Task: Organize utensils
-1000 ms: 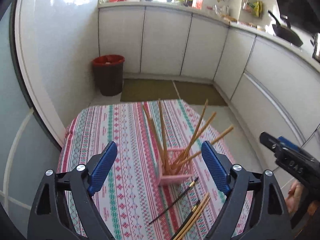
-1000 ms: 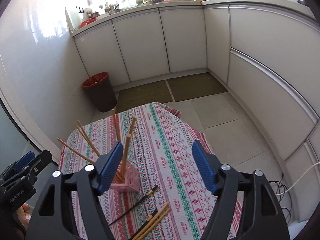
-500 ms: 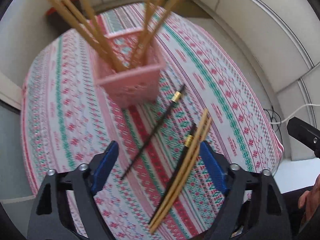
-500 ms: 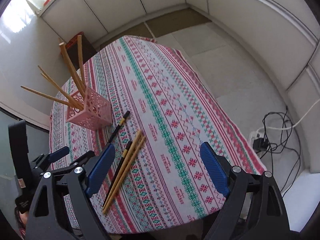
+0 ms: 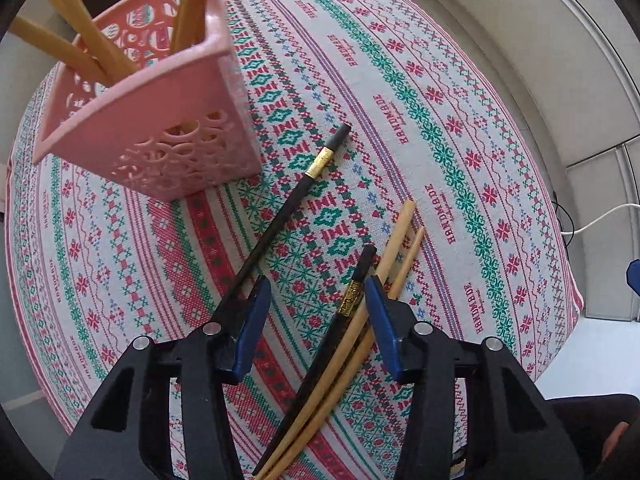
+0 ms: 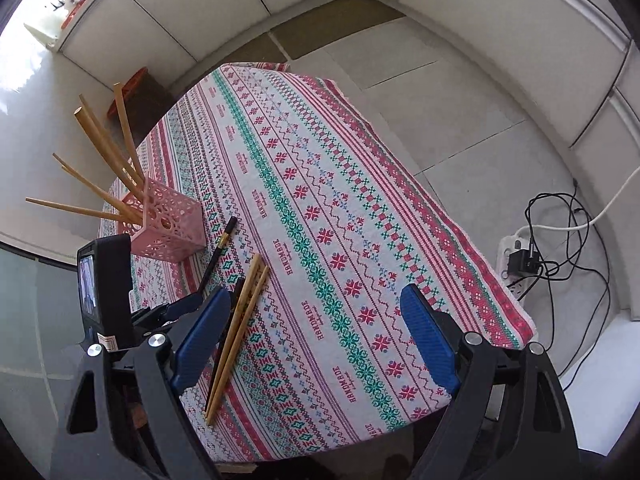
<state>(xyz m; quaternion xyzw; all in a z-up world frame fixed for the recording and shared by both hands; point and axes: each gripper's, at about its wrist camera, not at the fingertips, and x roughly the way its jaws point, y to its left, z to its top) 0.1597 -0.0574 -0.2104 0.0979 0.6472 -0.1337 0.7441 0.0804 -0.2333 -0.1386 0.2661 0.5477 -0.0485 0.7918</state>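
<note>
Left gripper [image 5: 316,300]: points down at the table, jaws partly apart and just been closing; bare cloth between them, no pad pressing on anything.
Right gripper [image 6: 316,332]: jaws wide apart over the near right of the table, nothing between them.
Loose chopsticks: one black chopstick [image 5: 296,196] lies alone, its near end running under the left finger of the left gripper; a second black chopstick [image 5: 356,292] and two wooden chopsticks [image 5: 394,248] lie bunched just beside the right finger, which partly covers them.
Pink basket [image 5: 160,128]: stands far left on the table, wooden chopsticks [image 5: 88,48] leaning out of it.
Table [image 6: 344,208]: covered by a red and green patterned cloth.
Around: power strip [image 6: 516,256] with tangled cables on the floor at right; white cabinets [image 6: 192,12] beyond.
</note>
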